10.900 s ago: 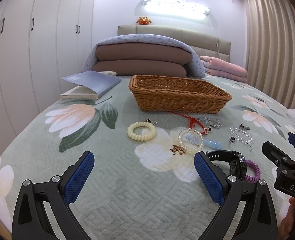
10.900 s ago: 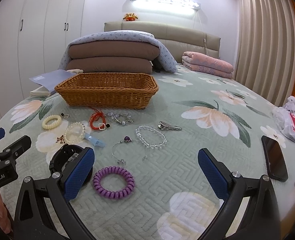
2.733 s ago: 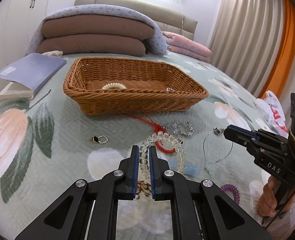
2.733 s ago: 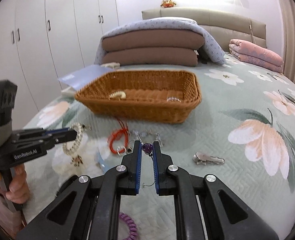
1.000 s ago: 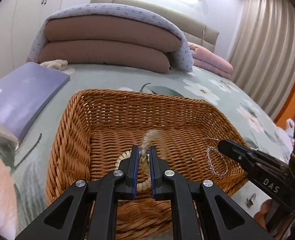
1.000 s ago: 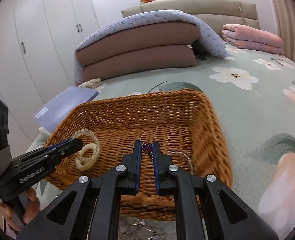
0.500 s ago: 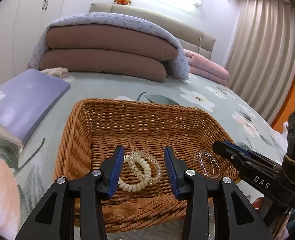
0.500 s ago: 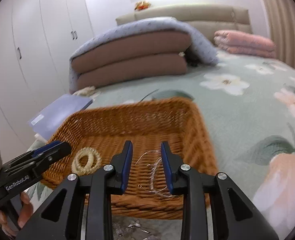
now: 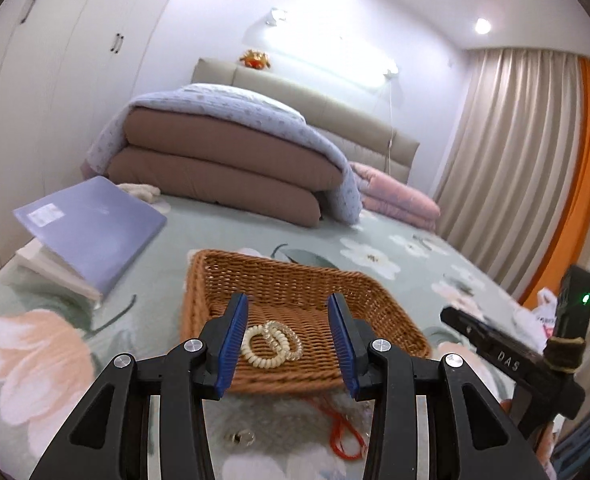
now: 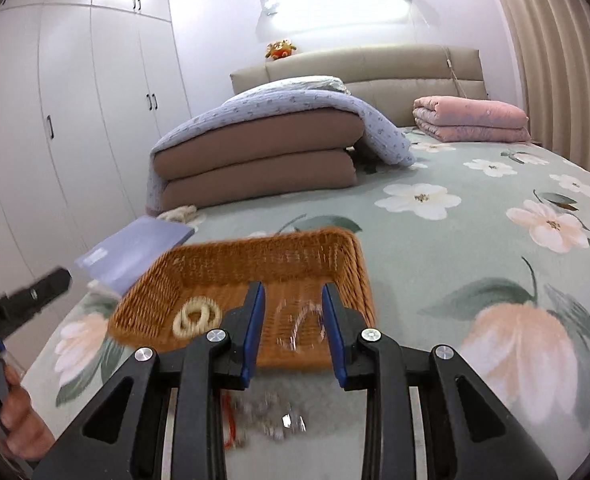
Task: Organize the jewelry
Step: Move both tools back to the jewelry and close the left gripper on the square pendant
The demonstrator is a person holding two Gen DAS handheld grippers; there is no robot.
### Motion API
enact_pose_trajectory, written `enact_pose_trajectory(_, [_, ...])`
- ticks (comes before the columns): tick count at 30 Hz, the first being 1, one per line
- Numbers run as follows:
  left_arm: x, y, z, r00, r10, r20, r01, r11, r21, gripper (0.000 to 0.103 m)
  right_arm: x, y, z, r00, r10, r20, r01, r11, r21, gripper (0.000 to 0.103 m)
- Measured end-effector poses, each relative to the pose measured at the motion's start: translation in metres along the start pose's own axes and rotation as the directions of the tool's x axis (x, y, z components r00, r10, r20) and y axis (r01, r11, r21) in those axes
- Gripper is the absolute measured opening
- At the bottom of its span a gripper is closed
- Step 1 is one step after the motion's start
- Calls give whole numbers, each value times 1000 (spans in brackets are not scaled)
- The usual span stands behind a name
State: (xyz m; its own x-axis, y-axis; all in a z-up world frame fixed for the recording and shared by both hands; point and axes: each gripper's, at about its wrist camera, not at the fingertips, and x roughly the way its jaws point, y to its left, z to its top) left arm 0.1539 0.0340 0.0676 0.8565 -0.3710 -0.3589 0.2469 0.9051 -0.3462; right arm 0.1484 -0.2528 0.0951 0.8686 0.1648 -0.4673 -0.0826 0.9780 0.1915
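1. Because the right wrist view is smeared, the clear rings (image 10: 301,326) in the basket (image 10: 255,260) show only as faint arcs, and their number cannot be told there.
2. The loose pieces (image 10: 271,416) on the bed (image 10: 475,248) just near of the basket are a blur in that view; a red cord (image 9: 341,432) and a small clasp (image 9: 240,437) can be made out in the left wrist view, partly cut off by the tool arms.
3. The near rim of the basket is hidden behind both tools.
4. The left tool (image 9: 287,340) hangs above the basket's near edge, pointing slightly downward, its blue pads parted with nothing between them.
5. The right tool (image 10: 291,326) hangs likewise over the basket's right near corner, its pads parted a little less, gripping nothing.
6. A hand (image 10: 23,420) grips the left tool's handle at the lower left of the right wrist view; the right tool appears at the right edge of the left view, its handle partly cut off.
7. In the basket's left part lie two bracelets: one cream coil (image 9: 257,350) and one clear bead ring (image 9: 285,340), overlapping.
8. One basket sits on the bed; one book (image 9: 91,224) lies to its far left.
9. One folded duvet stack (image 9: 223,172) and one pink blanket (image 10: 471,118) lie far off by the headboard.
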Motion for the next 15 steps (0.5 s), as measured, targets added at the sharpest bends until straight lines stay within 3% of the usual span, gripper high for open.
enact_pose_trajectory(9, [-42, 48, -29, 997, 53, -54, -59, 993, -99, 43, -32, -17, -42, 995, 33, -90, -39, 998, -57, 32])
enact_pose_trajectory(15, [-23, 65, -54, 987, 78, -143, -100, 982, -160, 43, -31, -15, -66, 989, 42, -144, -57, 993, -102, 32])
